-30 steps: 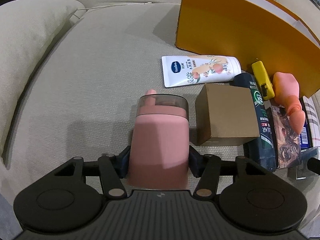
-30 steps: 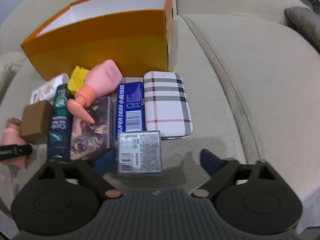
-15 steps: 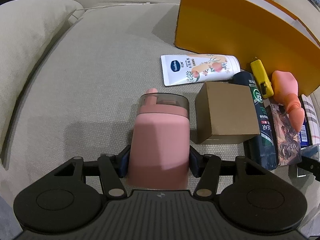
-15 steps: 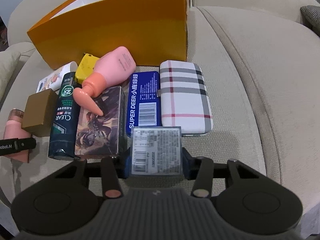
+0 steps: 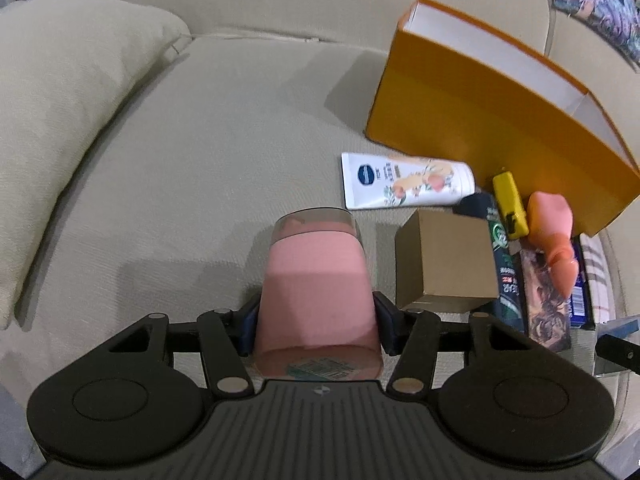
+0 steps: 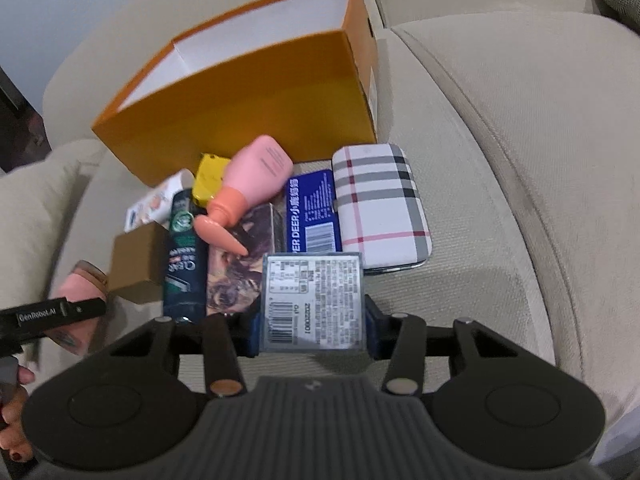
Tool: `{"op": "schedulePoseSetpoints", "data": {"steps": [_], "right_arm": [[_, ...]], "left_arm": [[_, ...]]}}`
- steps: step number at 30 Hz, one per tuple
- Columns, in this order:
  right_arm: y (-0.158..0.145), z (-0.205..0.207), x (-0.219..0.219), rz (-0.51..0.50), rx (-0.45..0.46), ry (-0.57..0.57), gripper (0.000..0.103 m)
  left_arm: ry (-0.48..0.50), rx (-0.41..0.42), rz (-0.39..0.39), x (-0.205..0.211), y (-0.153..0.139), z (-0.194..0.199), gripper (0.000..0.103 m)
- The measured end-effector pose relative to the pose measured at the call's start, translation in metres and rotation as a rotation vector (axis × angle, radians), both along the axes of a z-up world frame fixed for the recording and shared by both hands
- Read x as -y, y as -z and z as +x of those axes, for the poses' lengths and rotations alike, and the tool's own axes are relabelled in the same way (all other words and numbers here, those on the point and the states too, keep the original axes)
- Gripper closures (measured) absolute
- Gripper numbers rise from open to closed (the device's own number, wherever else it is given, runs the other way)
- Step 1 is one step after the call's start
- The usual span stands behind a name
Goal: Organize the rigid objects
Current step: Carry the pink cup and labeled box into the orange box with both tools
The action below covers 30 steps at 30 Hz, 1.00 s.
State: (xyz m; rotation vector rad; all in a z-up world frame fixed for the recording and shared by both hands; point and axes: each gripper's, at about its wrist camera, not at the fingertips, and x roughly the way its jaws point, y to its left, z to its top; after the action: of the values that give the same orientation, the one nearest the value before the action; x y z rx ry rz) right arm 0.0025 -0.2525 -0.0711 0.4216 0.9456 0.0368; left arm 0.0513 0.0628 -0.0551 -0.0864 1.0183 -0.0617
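Left gripper (image 5: 316,322): I have its jaws clamped on the pink cup (image 5: 316,288), one blue pad on each flank near the base.
Pink cup: it sits squarely between my left jaws, its clear lid pointing to the far side and the labelled bottom facing my camera.
Right gripper (image 6: 312,330): I see both pads pressed against the side edges of the clear labelled case (image 6: 314,300), so it is gripped.
Clear labelled case: held flat between my right jaws, barcode label up, its far edge over the near ends of the blue box (image 6: 312,212) and the picture box (image 6: 240,268).
Orange box (image 6: 248,100): open, white inside, on the far side of the sofa seat (image 5: 200,152).
Row in front of it: plaid case (image 6: 380,208) on the right, then blue box, picture box, dark bottle (image 6: 184,256) and brown carton (image 5: 444,260) to the left.
Pink bottle (image 6: 248,184): lying across the picture box, nozzle toward me.
Yellow item (image 5: 509,204): just beside the orange box.
White tube (image 5: 404,180): far of the brown carton.
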Motion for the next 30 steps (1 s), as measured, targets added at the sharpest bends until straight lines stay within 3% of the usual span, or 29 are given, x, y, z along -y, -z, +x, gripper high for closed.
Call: {"op": "schedulePoseSetpoints", "data": {"steps": [22, 30], "right_arm": [[-0.017, -0.005, 0.006, 0.044, 0.049, 0.016, 0.055], [-0.062, 0.013, -0.003, 0.085, 0.124, -0.034, 0.055]], "left_arm": [[0.043, 0.113, -0.061, 0.008, -0.037, -0.010, 0.040], [0.134, 0.213, -0.077, 0.034, -0.090, 0.002, 0.040]]}}
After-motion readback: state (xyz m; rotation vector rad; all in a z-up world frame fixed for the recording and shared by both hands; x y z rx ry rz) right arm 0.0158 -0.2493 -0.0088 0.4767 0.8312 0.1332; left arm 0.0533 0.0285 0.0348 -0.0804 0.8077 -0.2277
